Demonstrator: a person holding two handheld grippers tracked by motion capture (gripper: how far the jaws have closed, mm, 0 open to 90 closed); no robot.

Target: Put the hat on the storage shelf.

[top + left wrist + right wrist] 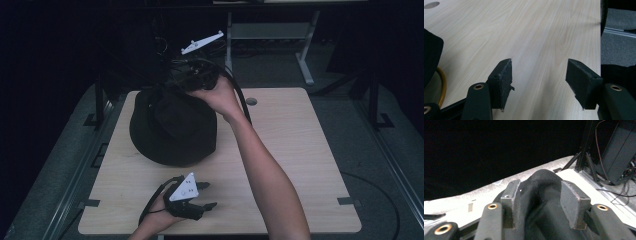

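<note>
A black floppy hat (172,127) lies on the left half of the pale wooden table (300,150). My right gripper (175,86) reaches over to the hat's far edge, held by a hand on an outstretched arm. In the right gripper view its jaws (540,195) stand apart around a raised fold of the hat's black cloth (544,178); the right pad is clear of the cloth. My left gripper (211,195) rests near the table's front edge, open with only bare wood between its pads (539,75). The hat's brim (430,57) shows at the left of that view.
A round cable hole (251,101) sits near the table's far edge. Behind the table stands a metal desk frame (270,30), and dark equipment with cables (619,152) is off its far side. Grey floor surrounds the table.
</note>
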